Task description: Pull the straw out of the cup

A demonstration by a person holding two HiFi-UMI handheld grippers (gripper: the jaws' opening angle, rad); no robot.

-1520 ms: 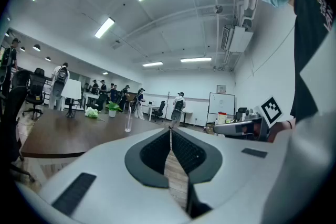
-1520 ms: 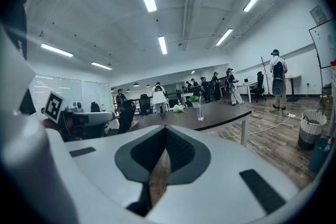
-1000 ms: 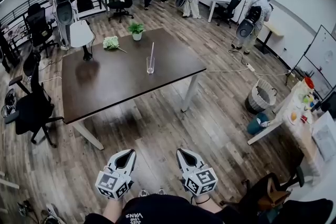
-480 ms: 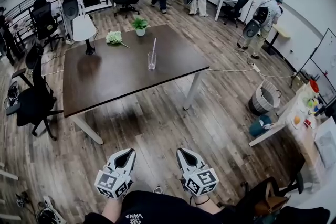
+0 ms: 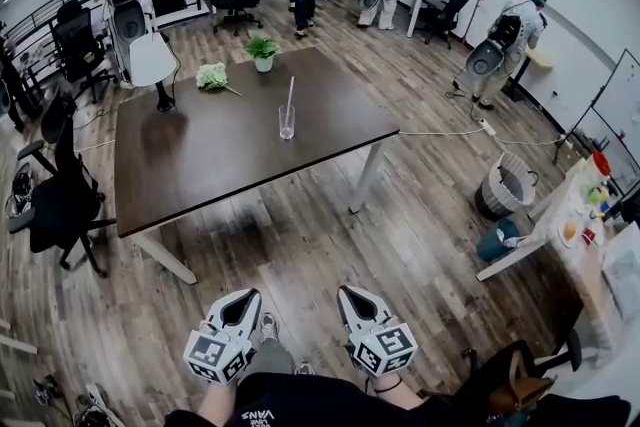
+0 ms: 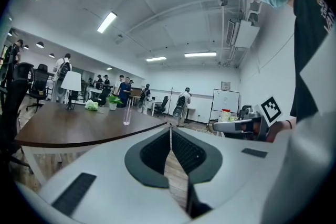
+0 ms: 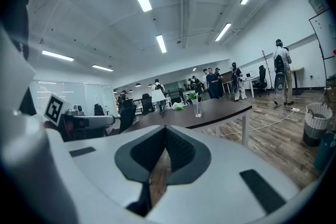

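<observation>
A clear glass cup (image 5: 287, 123) stands near the middle of a dark brown table (image 5: 200, 165), with a pale straw (image 5: 290, 93) leaning out of it. Both grippers are low in the head view, far short of the table, over the wood floor. My left gripper (image 5: 244, 295) is shut with nothing in it, and my right gripper (image 5: 351, 293) is shut and empty too. In the left gripper view the jaws of the left gripper (image 6: 169, 126) meet, and the cup (image 6: 126, 116) is small and far off. The right gripper view shows the right gripper (image 7: 165, 127) closed and the cup (image 7: 197, 109) distant.
A potted plant (image 5: 263, 53) and a green bunch (image 5: 212, 77) sit at the table's far edge. Black office chairs (image 5: 60, 205) stand at the left. A bin (image 5: 500, 183) and a cluttered side table (image 5: 580, 215) are at the right. Several people stand at the back.
Both grippers stay shut and low in the view. The person's leg and shoe have come into view between them. A person in blue at the back has walked nearer.
</observation>
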